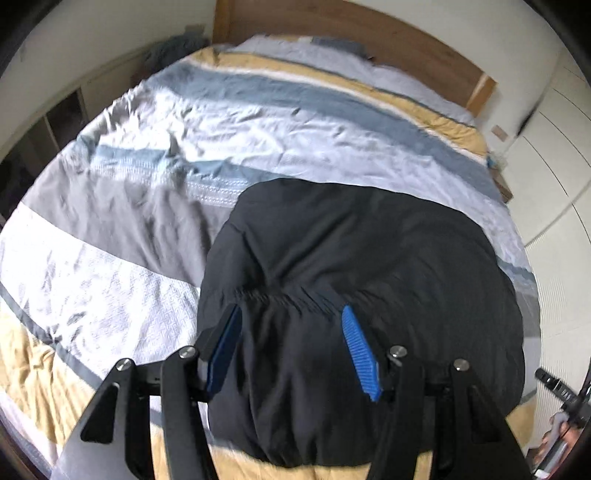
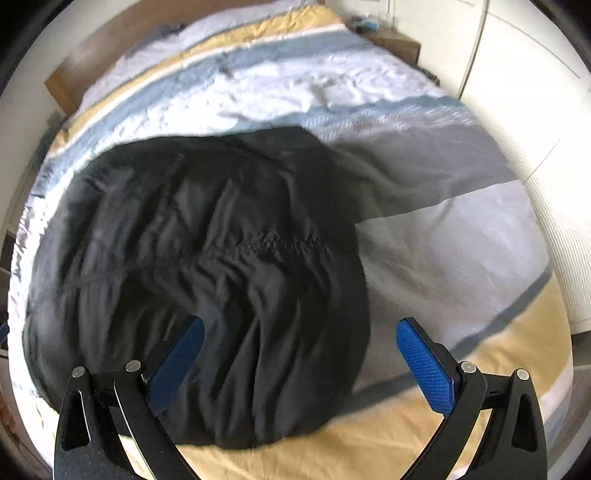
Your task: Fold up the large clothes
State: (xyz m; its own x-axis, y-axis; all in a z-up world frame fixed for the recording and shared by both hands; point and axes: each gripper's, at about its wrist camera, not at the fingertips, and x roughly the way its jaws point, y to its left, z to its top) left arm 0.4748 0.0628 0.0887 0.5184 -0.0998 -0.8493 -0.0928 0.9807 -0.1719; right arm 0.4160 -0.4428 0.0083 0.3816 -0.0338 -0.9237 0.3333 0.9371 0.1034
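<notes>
Garment (image 1: pixel 354 295) first, as the left wrist view has it: a black, folded, rumpled heap on the striped bedcover (image 1: pixel 155 155), in the cover's near right part, with its near edge over the tan stripe at the foot of the bed. A gathered seam runs across its middle. The left gripper (image 1: pixel 291 321) hangs above the garment's near half, jaws apart, nothing between the blue pads; both pads are clear of the cloth as far as the view lets one judge. Beyond the garment the cover runs in grey, white, blue and tan bands to the wooden headboard (image 1: pixel 354 29). Left of the garment the cover is creased and bare. At the lower right edge, past the garment, a small piece of the other tool shows with part of a hand (image 1: pixel 561 439).

Right wrist view: the garment (image 2: pixel 207 266) fills the left and centre, blurred. The right gripper (image 2: pixel 299 325) stands open wide above the garment's near right edge: its left pad shows against the black cloth, its right pad against the bare cover beside the garment. Nothing is gripped. Right of the garment the bedcover (image 2: pixel 461 240) lies grey, white and tan. Far beyond it the headboard (image 2: pixel 96 51) shows at the upper left, and a nightstand (image 2: pixel 395 40) stands at the upper right.
</notes>
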